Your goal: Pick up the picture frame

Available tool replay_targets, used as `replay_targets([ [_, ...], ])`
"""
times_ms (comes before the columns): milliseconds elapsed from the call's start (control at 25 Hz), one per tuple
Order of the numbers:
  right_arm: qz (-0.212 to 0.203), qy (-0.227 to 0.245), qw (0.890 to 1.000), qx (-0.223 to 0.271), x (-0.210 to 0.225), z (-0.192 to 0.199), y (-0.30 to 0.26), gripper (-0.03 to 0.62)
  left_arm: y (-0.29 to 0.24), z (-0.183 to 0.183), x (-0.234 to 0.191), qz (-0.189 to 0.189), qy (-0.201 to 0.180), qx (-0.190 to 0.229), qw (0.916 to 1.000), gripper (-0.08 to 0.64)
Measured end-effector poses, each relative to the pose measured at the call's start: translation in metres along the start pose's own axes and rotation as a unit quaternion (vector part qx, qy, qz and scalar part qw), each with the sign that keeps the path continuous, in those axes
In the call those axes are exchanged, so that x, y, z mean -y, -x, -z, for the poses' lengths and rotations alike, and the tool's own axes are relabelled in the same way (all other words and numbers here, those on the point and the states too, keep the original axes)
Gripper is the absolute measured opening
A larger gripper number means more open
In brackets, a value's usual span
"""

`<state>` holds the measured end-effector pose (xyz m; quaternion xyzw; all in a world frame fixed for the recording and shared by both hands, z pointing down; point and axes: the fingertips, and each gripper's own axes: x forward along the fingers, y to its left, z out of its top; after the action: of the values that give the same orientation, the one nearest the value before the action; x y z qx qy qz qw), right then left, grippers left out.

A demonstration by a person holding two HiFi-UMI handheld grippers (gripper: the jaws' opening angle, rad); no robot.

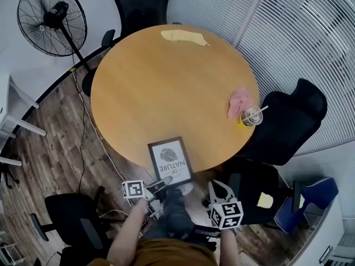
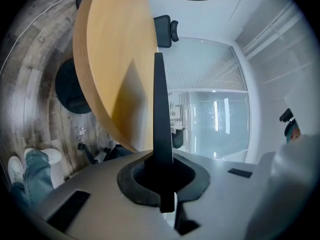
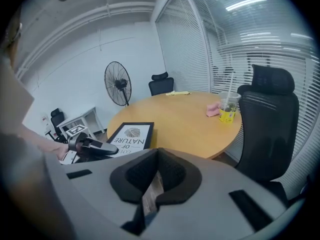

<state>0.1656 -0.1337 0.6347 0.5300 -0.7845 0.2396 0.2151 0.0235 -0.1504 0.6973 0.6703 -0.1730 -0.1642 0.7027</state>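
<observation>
The picture frame [image 1: 170,162], black with a white leaf print, lies at the near edge of the round wooden table [image 1: 166,82], its near end out past the rim. My left gripper [image 1: 164,181] is shut on the frame's near left corner. In the left gripper view the frame [image 2: 159,119] shows edge-on as a black bar pinched between the dark pads of the left gripper [image 2: 163,184]. The right gripper view shows the frame [image 3: 131,135] with the left gripper [image 3: 113,150] on it. My right gripper [image 1: 219,192] hangs off the table at the near right, its jaws [image 3: 152,184] shut on nothing.
A plastic cup with a straw [image 1: 251,116] and a pink cloth [image 1: 239,101] sit at the table's right edge, a yellow cloth [image 1: 183,36] at the far side. Black office chairs [image 1: 288,121] ring the table. A standing fan [image 1: 51,18] is at the far left.
</observation>
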Motion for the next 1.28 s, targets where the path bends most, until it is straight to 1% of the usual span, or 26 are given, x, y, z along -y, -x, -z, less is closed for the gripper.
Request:
replay_targets([
  [40, 0.001, 0.002, 1.0, 0.003, -0.002, -0.001, 0.002, 0.012, 0.001, 0.0, 0.001, -0.001, -0.009, -0.002, 1.0, 0.032],
  [160, 0.004, 0.009, 1.0, 0.012, -0.008, -0.006, 0.01, 0.012, 0.002, 0.003, 0.017, 0.011, -0.01, -0.001, 0.9999, 0.032],
  [240, 0.005, -0.003, 1.0, 0.025, -0.012, -0.01, 0.016, 0.012, 0.004, 0.002, 0.024, 0.01, -0.026, -0.002, 0.9996, 0.032],
  [360, 0.004, -0.023, 0.999, 0.049, -0.02, -0.019, 0.024, 0.012, 0.004, 0.004, 0.045, 0.032, -0.032, -0.002, 0.999, 0.032],
  [480, 0.006, -0.024, 0.998, 0.064, -0.029, -0.026, 0.032, 0.012, 0.01, 0.006, 0.061, 0.042, -0.051, 0.0, 0.9978, 0.032],
  [600, 0.013, -0.025, 0.997, 0.073, -0.038, -0.029, 0.038, 0.012, 0.019, 0.007, 0.074, 0.051, -0.056, 0.008, 0.9971, 0.032],
  [640, 0.015, -0.025, 0.997, 0.076, -0.04, -0.03, 0.04, 0.012, 0.022, 0.007, 0.077, 0.049, -0.062, 0.009, 0.9968, 0.032],
  [680, 0.017, -0.025, 0.996, 0.079, -0.041, -0.031, 0.043, 0.012, 0.027, 0.006, 0.076, 0.036, -0.074, 0.009, 0.9966, 0.032],
  [720, 0.019, -0.026, 0.996, 0.083, -0.043, -0.033, 0.046, 0.012, 0.033, 0.005, 0.072, 0.011, -0.092, 0.009, 0.9956, 0.032],
  [760, 0.021, -0.028, 0.996, 0.088, -0.044, -0.035, 0.049, 0.012, 0.038, 0.004, 0.07, -0.005, -0.106, 0.008, 0.9943, 0.032],
  [800, 0.023, -0.03, 0.995, 0.093, -0.045, -0.037, 0.052, 0.012, 0.038, 0.006, 0.077, 0.01, -0.104, 0.008, 0.9945, 0.032],
  [840, 0.025, -0.032, 0.994, 0.099, -0.046, -0.039, 0.054, 0.012, 0.035, 0.011, 0.09, 0.041, -0.093, 0.007, 0.9949, 0.032],
  [880, 0.026, -0.034, 0.994, 0.104, -0.047, -0.042, 0.056, 0.012, 0.034, 0.013, 0.1, 0.06, -0.087, 0.006, 0.9944, 0.032],
  [920, 0.026, -0.033, 0.993, 0.108, -0.049, -0.044, 0.057, 0.012, 0.037, 0.012, 0.102, 0.054, -0.095, 0.003, 0.994, 0.032],
  [960, 0.026, -0.03, 0.993, 0.113, -0.051, -0.048, 0.057, 0.012, 0.044, 0.008, 0.096, 0.018, -0.119, -0.001, 0.9927, 0.032],
  [1000, 0.027, -0.027, 0.992, 0.118, -0.054, -0.051, 0.056, 0.012, 0.053, 0.002, 0.086, -0.033, -0.151, -0.004, 0.9879, 0.032],
  [1040, 0.027, -0.024, 0.992, 0.122, -0.056, -0.053, 0.057, 0.012, 0.061, -0.003, 0.08, -0.07, -0.175, -0.007, 0.982, 0.032],
  [1080, 0.028, -0.022, 0.991, 0.126, -0.059, -0.056, 0.058, 0.012, 0.064, -0.003, 0.083, -0.075, -0.179, -0.008, 0.9809, 0.032],
  [1120, 0.028, -0.019, 0.991, 0.13, -0.062, -0.058, 0.059, 0.012, 0.063, 0.001, 0.093, -0.05, -0.167, -0.008, 0.9846, 0.032],
  [1160, 0.028, -0.016, 0.99, 0.134, -0.064, -0.06, 0.061, 0.012, 0.061, 0.006, 0.107, -0.015, -0.15, -0.007, 0.9885, 0.032],
  [1200, 0.029, -0.013, 0.99, 0.138, -0.066, -0.062, 0.062, 0.012, 0.059, 0.01, 0.119, 0.017, -0.139, -0.006, 0.9902, 0.032],
  [1280, 0.03, -0.008, 0.989, 0.145, -0.069, -0.065, 0.065, 0.012, 0.055, 0.019, 0.144, 0.08, -0.117, -0.003, 0.9899, 0.032],
])
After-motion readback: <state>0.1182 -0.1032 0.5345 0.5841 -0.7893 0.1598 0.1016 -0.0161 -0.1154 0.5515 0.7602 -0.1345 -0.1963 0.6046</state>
